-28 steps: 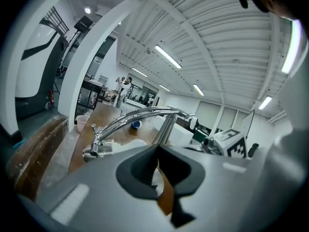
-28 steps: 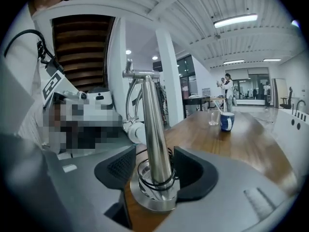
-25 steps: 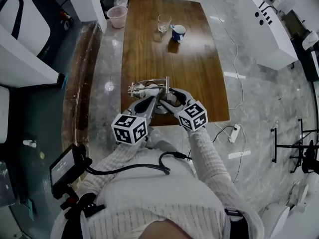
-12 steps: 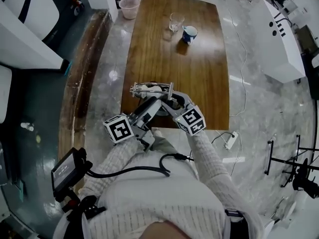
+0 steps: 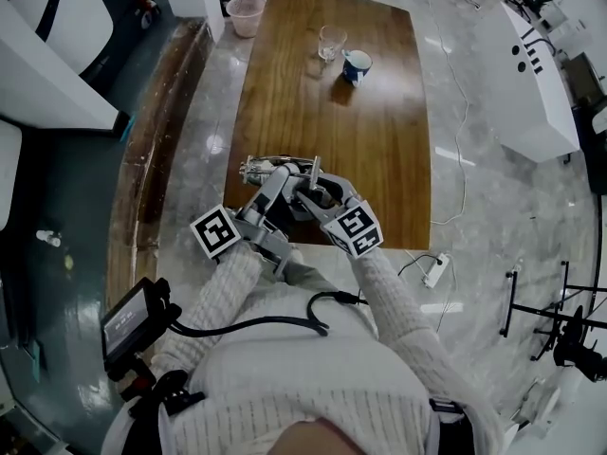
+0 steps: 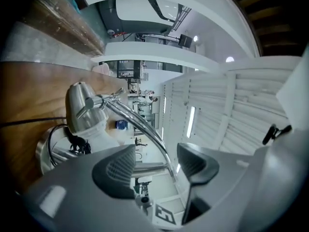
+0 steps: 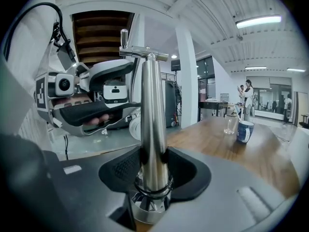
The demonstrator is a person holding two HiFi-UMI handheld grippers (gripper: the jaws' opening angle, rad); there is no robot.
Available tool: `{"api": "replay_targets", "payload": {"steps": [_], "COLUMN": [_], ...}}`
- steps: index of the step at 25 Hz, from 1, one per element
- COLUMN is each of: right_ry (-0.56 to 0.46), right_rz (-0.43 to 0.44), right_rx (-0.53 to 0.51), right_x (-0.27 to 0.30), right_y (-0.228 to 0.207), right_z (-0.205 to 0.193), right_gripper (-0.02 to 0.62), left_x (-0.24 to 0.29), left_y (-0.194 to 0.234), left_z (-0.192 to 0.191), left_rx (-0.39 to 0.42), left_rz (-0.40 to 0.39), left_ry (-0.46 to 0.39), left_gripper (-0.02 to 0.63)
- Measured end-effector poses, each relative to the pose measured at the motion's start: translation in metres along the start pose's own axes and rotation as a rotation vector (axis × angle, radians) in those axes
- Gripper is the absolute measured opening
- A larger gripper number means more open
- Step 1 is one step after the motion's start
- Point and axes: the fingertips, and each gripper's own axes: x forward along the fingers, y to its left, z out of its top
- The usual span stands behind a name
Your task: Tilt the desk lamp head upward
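The chrome desk lamp stands at the near edge of the wooden table. In the left gripper view its silver head lies left of the curved arm, above the round base. My left gripper has its jaws opening; the lamp arm runs between them, and the pads stand apart from it. My right gripper is shut on the lamp's upright post just above the base. In the head view the left gripper and the right gripper flank the lamp.
A glass and a blue mug stand at the table's far end. A pink bucket sits on the floor beyond the far left corner. A power strip with its cable lies on the floor at the right.
My left gripper has drawn back towards me and to the left, and its jaws have come apart around the lamp arm. The right gripper stays at the lamp post.
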Motion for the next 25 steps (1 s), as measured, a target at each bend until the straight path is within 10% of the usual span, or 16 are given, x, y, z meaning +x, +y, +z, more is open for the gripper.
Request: {"api": "replay_targets", "payload": {"steps": [15,25], "right_ry": [-0.022,-0.061], "right_rz": [0.035,0.073], "right_rx": [0.002,0.013], "right_x": [-0.009,-0.007], "right_y": [0.015,0.015], "right_z": [0.008,0.008], "right_gripper": [0.164,0.161], "left_x": [0.01,0.012], "left_y": [0.005,0.002], "left_z": [0.044,0.044], "left_rx": [-0.104,-0.087], "left_rz": [0.008,0.037], "left_ry": [-0.139,-0.087], "left_gripper": [0.125,0.109]}}
